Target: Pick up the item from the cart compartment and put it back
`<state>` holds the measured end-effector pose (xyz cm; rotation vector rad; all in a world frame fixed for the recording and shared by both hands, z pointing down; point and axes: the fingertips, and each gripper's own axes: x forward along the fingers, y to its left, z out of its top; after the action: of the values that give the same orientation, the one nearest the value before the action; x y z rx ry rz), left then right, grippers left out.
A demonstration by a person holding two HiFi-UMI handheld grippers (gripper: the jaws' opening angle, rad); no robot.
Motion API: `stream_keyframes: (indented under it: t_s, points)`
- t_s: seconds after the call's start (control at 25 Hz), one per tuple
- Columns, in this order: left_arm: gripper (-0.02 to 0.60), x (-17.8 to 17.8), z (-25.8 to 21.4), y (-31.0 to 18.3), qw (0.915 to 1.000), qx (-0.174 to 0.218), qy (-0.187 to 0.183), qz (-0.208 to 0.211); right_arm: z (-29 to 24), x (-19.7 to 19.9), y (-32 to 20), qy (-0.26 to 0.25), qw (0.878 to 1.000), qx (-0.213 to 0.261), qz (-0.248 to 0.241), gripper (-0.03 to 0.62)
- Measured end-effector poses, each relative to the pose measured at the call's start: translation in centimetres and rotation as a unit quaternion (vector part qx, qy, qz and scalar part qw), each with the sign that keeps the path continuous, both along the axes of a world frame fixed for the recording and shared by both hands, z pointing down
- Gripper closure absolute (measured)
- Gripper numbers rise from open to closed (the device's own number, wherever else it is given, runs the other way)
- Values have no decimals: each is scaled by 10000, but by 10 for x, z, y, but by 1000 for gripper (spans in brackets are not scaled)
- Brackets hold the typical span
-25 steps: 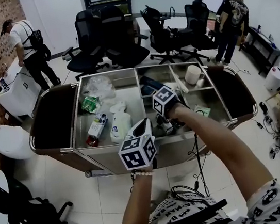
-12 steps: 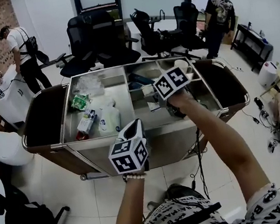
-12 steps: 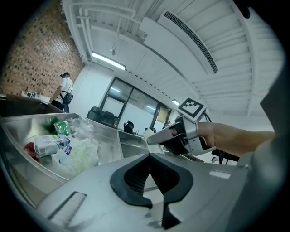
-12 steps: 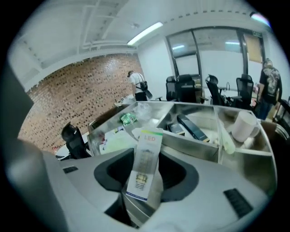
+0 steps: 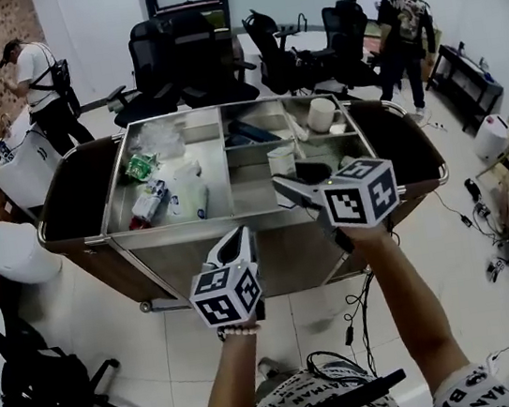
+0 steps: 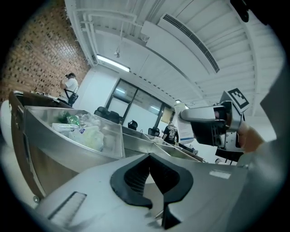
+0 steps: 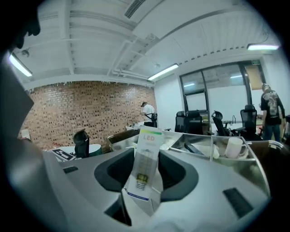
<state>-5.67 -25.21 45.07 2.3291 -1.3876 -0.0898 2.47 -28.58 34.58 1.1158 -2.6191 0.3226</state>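
Note:
My right gripper (image 7: 147, 171) is shut on a slim white LED bulb box (image 7: 145, 156) that stands upright between its pads. In the head view this gripper (image 5: 282, 184) hangs over the near edge of the steel cart (image 5: 230, 228), and the box (image 5: 281, 160) sticks up above the middle compartment. The left gripper (image 5: 241, 240) is held lower, in front of the cart's near wall. Its jaws meet at the tips with nothing between them (image 6: 149, 158).
The cart's left compartment (image 5: 174, 221) holds several packets and bottles (image 5: 182, 194). A white mug (image 5: 320, 114) stands in the back right compartment. Office chairs (image 5: 186, 61) stand behind the cart, with one person (image 5: 38, 83) at the left and another (image 5: 403, 24) at the right. A white stool (image 5: 15, 252) is near the cart's left end.
The right gripper has drawn back out of the middle compartment toward the cart's near edge, with the LED box in it. The left gripper has hardly moved.

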Motion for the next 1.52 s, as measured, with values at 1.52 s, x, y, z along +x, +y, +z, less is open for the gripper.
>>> stream_keyframes:
  t_s: [1.52]
  points:
    - [581, 53, 18, 154, 9969, 204, -648, -400, 105, 113, 191, -909, 9922, 339, 782, 419]
